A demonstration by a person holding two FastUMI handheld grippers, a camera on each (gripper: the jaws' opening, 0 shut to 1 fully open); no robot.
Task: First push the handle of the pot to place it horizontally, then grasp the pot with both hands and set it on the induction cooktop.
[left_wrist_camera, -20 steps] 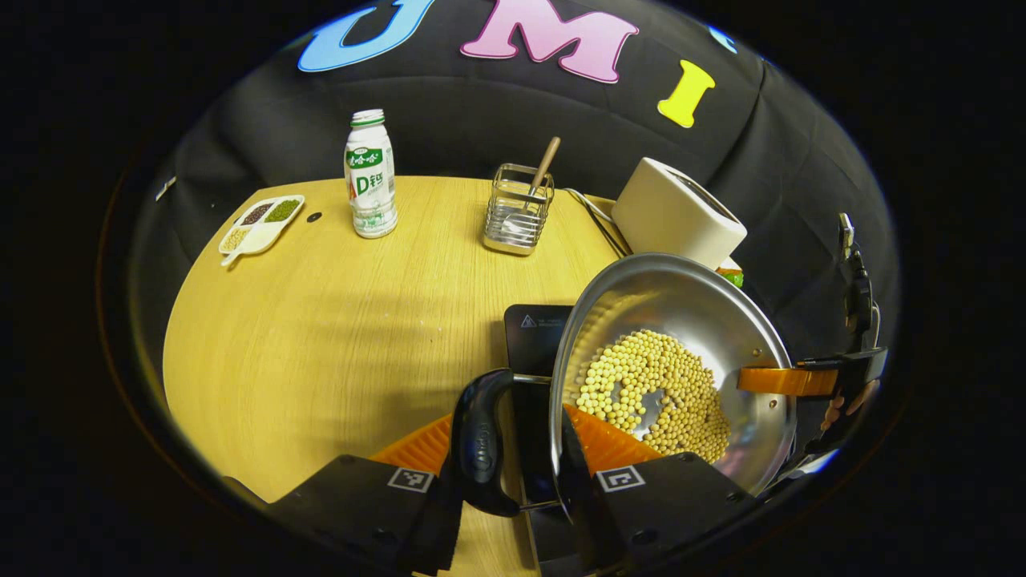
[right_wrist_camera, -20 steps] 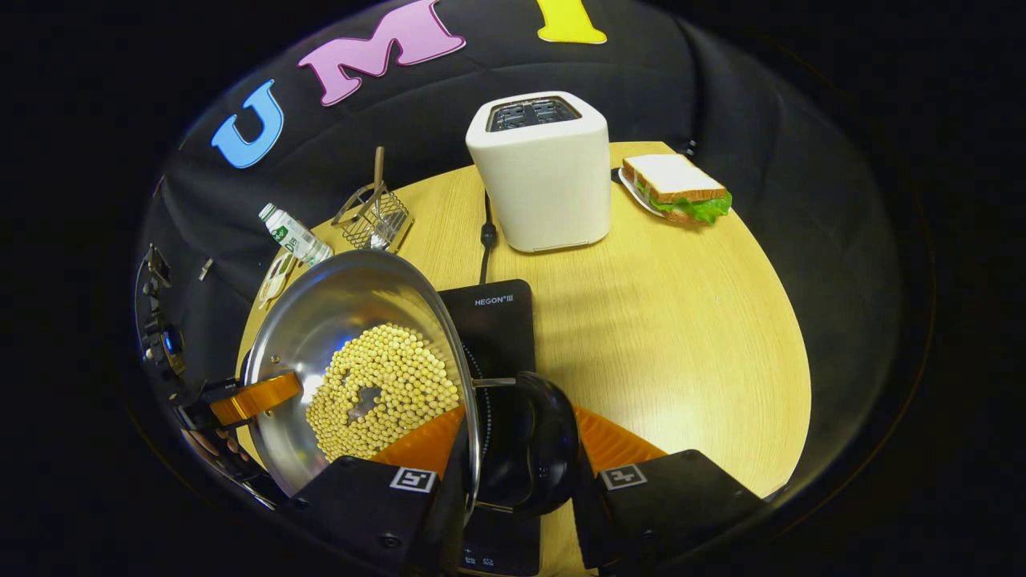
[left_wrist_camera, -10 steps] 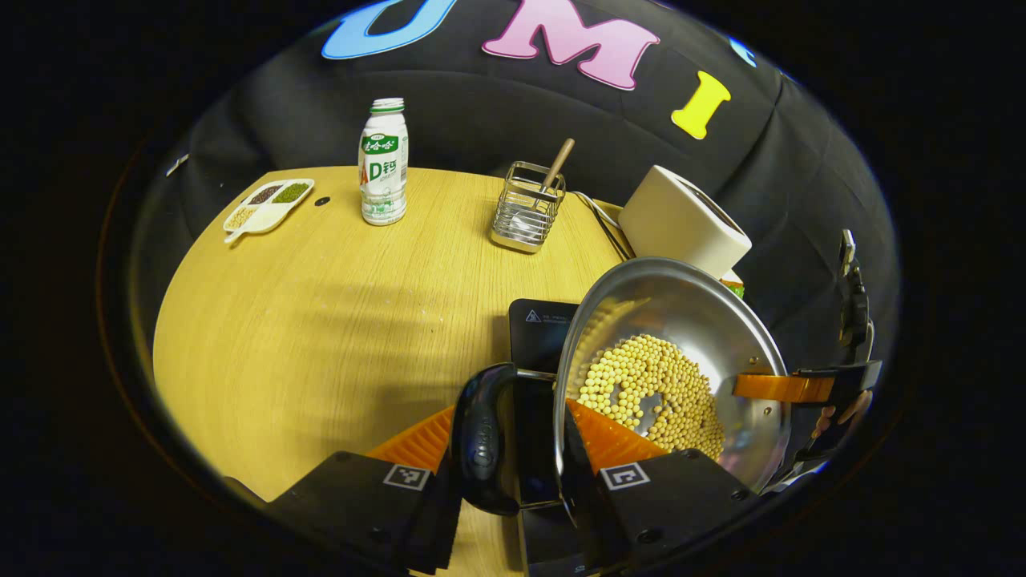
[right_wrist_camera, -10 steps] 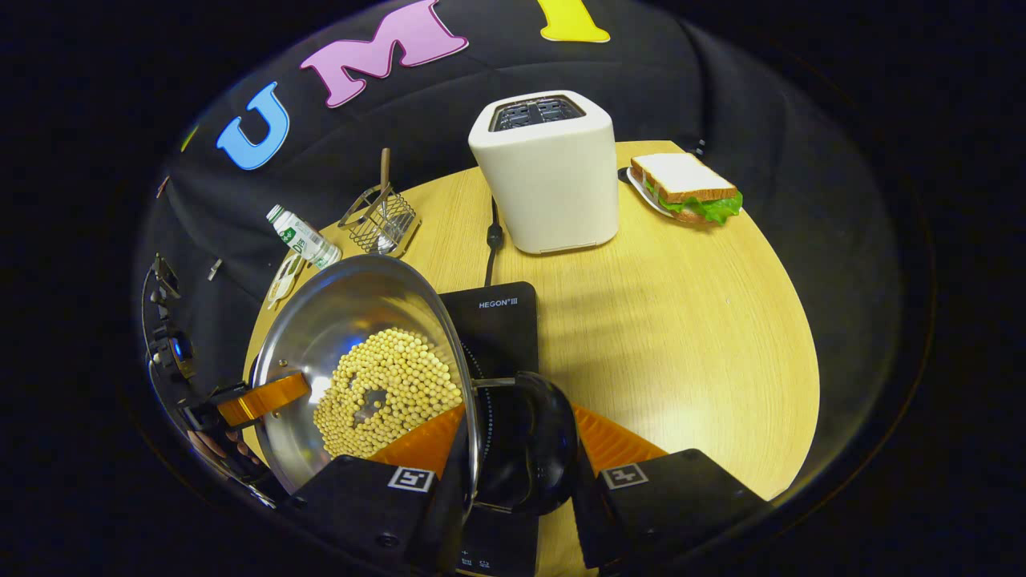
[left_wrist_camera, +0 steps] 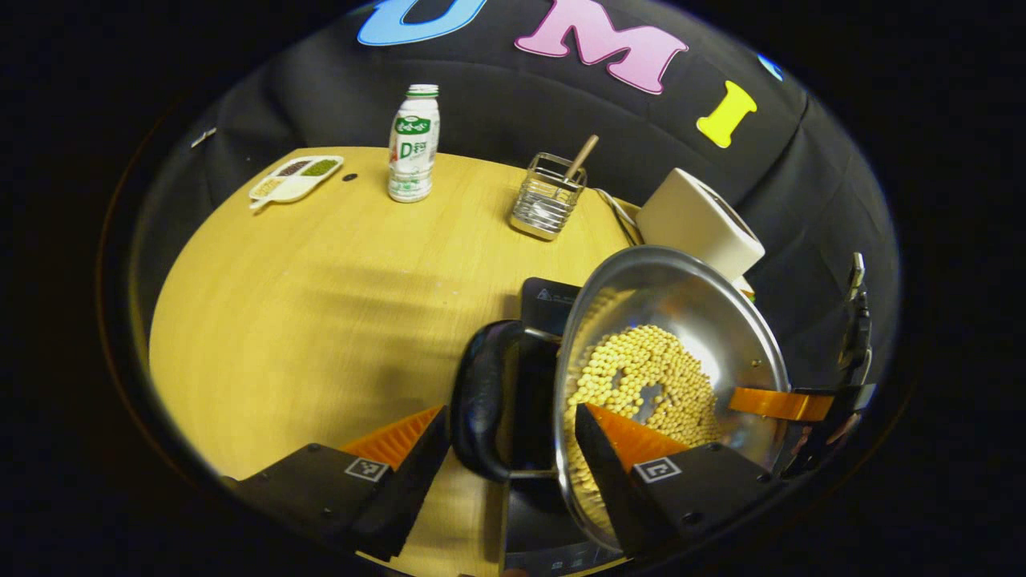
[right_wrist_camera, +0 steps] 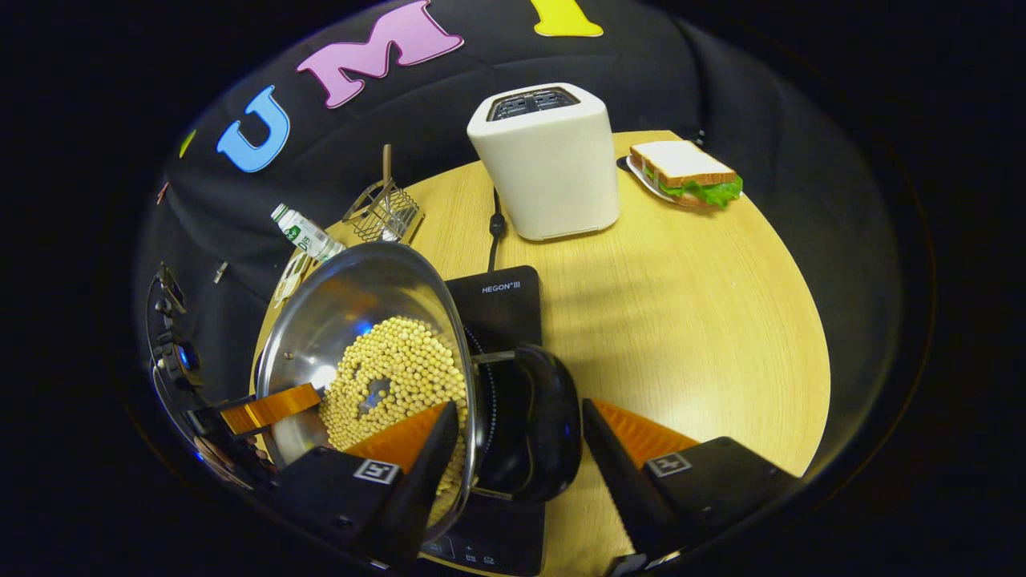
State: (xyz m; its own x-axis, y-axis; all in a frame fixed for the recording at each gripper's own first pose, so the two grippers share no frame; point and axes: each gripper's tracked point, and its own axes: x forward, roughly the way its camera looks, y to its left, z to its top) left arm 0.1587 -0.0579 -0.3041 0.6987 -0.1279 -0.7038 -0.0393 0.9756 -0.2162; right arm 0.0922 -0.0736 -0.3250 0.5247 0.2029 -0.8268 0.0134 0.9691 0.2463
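silver pot point(left_wrist_camera: 681, 296), black cooktop point(right_wrist_camera: 501, 300), white toaster point(right_wrist_camera: 549, 164)

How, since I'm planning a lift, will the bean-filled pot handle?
Probably rigid: the steel pot looks solid. Its loose beans would likely slide and shift weight if tilted. The glossy loop handle may slip when gripped.

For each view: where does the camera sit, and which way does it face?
Left gripper view: rides the left gripper, facing across the table toward the bottle; own fingers straddle the pot handle.
Right gripper view: rides the right gripper, facing the toaster; own fingers open.
Shared: pot, cooktop, toaster.
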